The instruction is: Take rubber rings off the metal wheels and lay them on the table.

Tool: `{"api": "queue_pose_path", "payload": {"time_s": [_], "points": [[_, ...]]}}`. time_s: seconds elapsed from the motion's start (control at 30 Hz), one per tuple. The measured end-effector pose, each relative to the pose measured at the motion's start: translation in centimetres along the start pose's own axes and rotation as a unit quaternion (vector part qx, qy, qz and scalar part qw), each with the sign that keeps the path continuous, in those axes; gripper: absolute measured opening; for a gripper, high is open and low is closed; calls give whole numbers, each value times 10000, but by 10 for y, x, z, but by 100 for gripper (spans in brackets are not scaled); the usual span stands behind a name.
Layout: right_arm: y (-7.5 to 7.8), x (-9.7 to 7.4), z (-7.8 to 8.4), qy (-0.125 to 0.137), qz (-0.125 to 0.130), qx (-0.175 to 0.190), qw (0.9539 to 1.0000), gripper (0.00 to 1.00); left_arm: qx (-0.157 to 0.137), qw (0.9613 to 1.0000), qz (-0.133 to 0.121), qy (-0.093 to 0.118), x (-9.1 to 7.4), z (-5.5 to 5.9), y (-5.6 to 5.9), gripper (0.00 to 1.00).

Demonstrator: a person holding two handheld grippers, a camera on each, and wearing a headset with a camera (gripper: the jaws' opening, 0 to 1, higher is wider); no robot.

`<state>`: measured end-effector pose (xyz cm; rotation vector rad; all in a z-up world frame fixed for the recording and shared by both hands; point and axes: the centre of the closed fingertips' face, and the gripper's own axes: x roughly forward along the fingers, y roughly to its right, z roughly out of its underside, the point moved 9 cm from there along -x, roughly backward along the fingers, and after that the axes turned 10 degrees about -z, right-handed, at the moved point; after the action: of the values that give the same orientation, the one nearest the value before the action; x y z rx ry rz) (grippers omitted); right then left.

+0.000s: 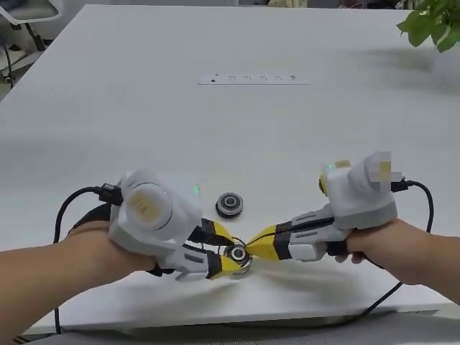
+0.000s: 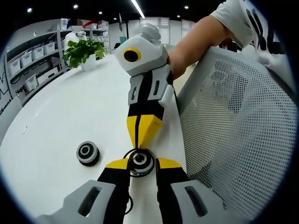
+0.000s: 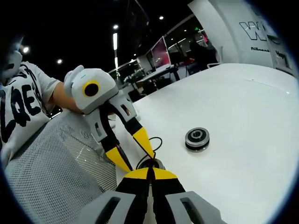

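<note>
in the head view both grippers meet at the white table's (image 1: 302,136) 6 o'clock edge. the left gripper (image 1: 231,252) comes in from 9 o'clock, its yellow-tipped jaws closed on either side of a small metal wheel (image 1: 238,255), which sits between them just over the tabletop. in the left gripper view the same wheel (image 2: 140,161) lies between that gripper's (image 2: 141,164) two tips. the right gripper (image 1: 254,248) comes in from 3 o'clock; in its own view its (image 3: 150,172) jaws are pressed together at the wheel's rim, apparently nipping the thin black rubber ring (image 3: 158,139), which loops up loose from the wheel toward 12 o'clock. whether the ring is wholly clear of the wheel cannot be told.

a second metal wheel (image 1: 230,204), its black ring in place, lies flat on the table just at 12 o'clock of the held one, apart from both grippers. a socket strip (image 1: 254,78) is set into the table well beyond. a leafy plant (image 1: 433,23) stands at 1 o'clock. a mesh chair back (image 2: 233,135) shows at 3 o'clock in the left gripper view.
</note>
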<state>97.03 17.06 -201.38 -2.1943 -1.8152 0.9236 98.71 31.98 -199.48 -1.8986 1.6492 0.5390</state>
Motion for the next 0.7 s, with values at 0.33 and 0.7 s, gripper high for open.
{"api": "queue_pose_path", "payload": {"time_s": [0.33, 0.7], "points": [[-4, -3, -5, 40, -22, -38, 10000, 0, -116, 9999, 16, 100, -10, -6, -1, 24], [-10, -3, -12, 28, -61, -140, 9999, 0, -313, 9990, -111, 287, -28, -7, -4, 35]]}}
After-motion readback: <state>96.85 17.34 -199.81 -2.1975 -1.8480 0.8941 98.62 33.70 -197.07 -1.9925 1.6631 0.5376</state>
